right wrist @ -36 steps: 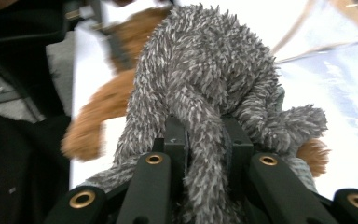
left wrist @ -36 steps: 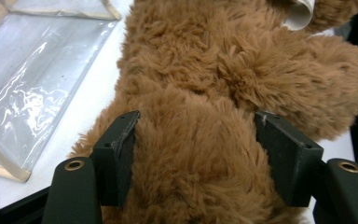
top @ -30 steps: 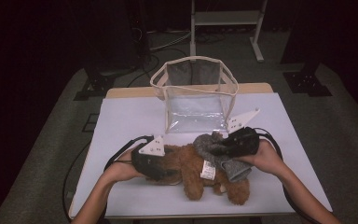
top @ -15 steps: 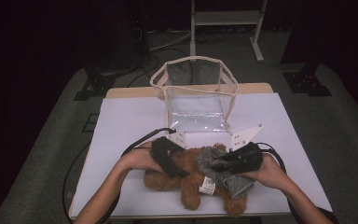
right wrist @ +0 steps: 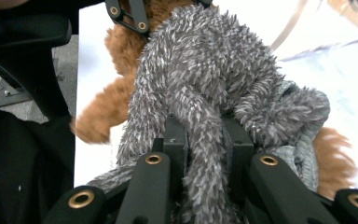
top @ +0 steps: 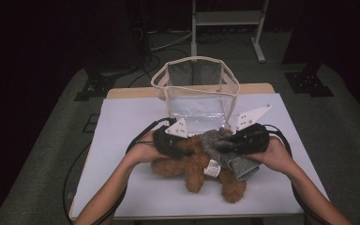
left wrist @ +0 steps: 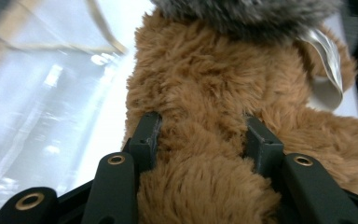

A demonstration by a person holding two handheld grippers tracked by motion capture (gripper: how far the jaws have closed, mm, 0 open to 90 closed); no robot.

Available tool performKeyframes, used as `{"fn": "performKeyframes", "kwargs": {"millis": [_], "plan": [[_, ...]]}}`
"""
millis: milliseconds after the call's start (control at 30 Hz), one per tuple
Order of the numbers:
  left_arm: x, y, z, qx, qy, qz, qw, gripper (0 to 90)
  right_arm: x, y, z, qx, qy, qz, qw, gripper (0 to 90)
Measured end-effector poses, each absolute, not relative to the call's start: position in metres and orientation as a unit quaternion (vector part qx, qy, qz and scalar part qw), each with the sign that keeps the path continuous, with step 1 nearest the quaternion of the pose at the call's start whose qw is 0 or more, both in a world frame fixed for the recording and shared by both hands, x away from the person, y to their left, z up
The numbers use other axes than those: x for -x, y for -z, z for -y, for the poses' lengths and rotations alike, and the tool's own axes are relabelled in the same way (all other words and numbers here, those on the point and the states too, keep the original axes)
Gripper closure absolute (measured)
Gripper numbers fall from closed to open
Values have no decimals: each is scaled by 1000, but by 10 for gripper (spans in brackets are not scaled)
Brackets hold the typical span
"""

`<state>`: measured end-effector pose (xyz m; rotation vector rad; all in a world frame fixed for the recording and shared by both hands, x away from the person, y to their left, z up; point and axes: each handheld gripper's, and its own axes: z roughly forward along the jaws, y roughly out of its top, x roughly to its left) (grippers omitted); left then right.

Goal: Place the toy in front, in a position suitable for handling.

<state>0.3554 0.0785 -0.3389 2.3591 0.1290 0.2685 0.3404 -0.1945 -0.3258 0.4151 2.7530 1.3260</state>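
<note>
A brown bear lies on the white table, near its front edge, with a grey sock draped across its upper body. A clear bag stands upright just behind them, at twelve o'clock from the bear.

The left gripper comes in at the bear's nine o'clock side. Its jaws have just been closing, and in the left gripper view the pads are sunk into the brown fur on either side of a plump fold, so it is clamped on the bear. A white label hangs from the bear at about two o'clock in that view, and the grey sock shows at twelve.

The right gripper reaches in from the three o'clock side. Its jaws are pinched tight on a strand of the sock, seen squeezed between the pads in the right gripper view. The rest of the sock bunches up beyond them, with the bear showing brown underneath at nine and four o'clock. The bag's wall glints at two o'clock.
</note>
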Motion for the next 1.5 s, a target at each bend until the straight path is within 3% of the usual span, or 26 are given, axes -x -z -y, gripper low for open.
{"fn": "performKeyframes", "kwargs": {"millis": [233, 333, 667, 833, 1000, 1200, 1333, 1500], "plan": [[-350, 352, -88, -919, -94, -40, 380, 506, -343, 333, 188, -133, -423, -896, 25, 749], [-341, 363, -96, -916, -89, -45, 388, 447, -334, 349, 185, -124, -435, -892, 12, 750], [-323, 368, -106, -909, -98, -45, 402, 357, -294, 378, 212, -145, -432, -890, 36, 751], [-323, 369, -106, -909, -101, -44, 402, 356, -287, 403, 243, -188, -420, -888, 22, 752], [-324, 368, -104, -911, -101, -39, 397, 352, -291, 404, 269, -228, -436, -870, 23, 750], [-324, 366, -106, -917, -101, -40, 384, 360, -305, 387, 253, -209, -470, -857, 21, 751], [-324, 366, -113, -915, -98, -47, 388, 364, -303, 396, 238, -192, -454, -870, 11, 749], [-322, 368, -114, -913, -95, -46, 393, 363, -295, 410, 249, -210, -455, -865, -4, 749]]}}
